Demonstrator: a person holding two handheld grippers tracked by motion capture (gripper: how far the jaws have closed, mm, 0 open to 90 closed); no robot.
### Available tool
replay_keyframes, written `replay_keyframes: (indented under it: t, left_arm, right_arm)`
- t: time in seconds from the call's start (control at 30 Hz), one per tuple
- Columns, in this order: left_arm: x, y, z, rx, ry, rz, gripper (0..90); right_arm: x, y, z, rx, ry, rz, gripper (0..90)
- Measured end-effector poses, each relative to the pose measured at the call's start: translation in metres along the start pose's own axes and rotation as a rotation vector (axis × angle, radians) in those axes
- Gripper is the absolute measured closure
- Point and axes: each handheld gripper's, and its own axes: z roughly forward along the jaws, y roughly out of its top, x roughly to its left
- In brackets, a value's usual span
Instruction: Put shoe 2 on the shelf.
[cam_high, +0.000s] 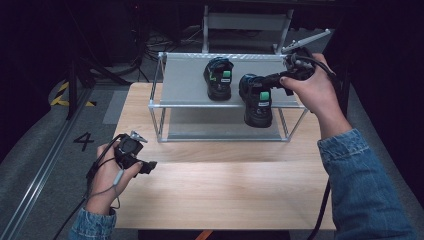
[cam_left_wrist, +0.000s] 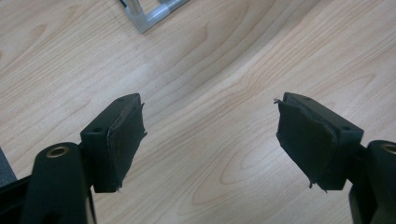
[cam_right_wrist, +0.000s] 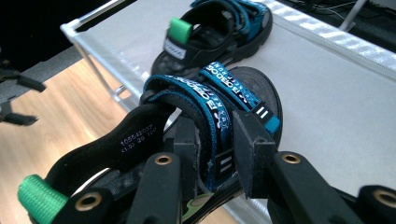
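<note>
A black sandal with blue straps and a green heel tab (cam_high: 258, 104) hangs tilted at the front edge of the rack's top shelf (cam_high: 185, 80). My right gripper (cam_high: 263, 81) is shut on its straps. In the right gripper view the jaws (cam_right_wrist: 215, 154) pinch the blue strap of this sandal (cam_right_wrist: 210, 93), heel toward me. The matching second sandal (cam_high: 219, 77) (cam_right_wrist: 215, 28) lies flat on the grey shelf (cam_right_wrist: 327, 93) just behind it. At the table's left edge my left gripper (cam_high: 149, 167) (cam_left_wrist: 210, 135) is held open over bare wood, nothing between its pads.
The metal-framed rack (cam_high: 160, 105) has two grey shelves and stands at the back of the wooden table (cam_high: 220, 185). One of its corner feet (cam_left_wrist: 149, 14) lies ahead of the left gripper. Dark floor and cables surround the table.
</note>
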Motion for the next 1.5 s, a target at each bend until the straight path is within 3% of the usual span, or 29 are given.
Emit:
replay_keyframes:
  t: [0.57, 0.93, 1.23, 1.4, 1.5]
  left_arm:
    - [0.0, -0.007, 0.0, 0.0, -0.005, 0.002, 22.9]
    - [0.001, -0.008, 0.002, 0.002, -0.006, 0.0, 22.7]
    - [0.001, -0.006, 0.003, 0.007, -0.008, 0.004, 22.6]
    - [0.0, -0.004, 0.005, 0.008, -0.011, 0.01, 22.5]
    - [-0.001, 0.0, 0.007, 0.012, -0.015, 0.019, 22.5]
  right_arm:
    - [-0.027, 0.016, 0.04, 0.005, -0.022, 0.044, 72.5]
    - [-0.032, 0.021, 0.057, 0.013, -0.015, 0.019, 72.3]
    - [-0.035, 0.019, 0.063, 0.007, -0.02, 0.018, 68.8]
    - [-0.029, 0.019, 0.057, -0.038, -0.027, 0.017, 62.3]
    - [-0.022, 0.019, 0.043, -0.08, -0.038, 0.005, 60.2]
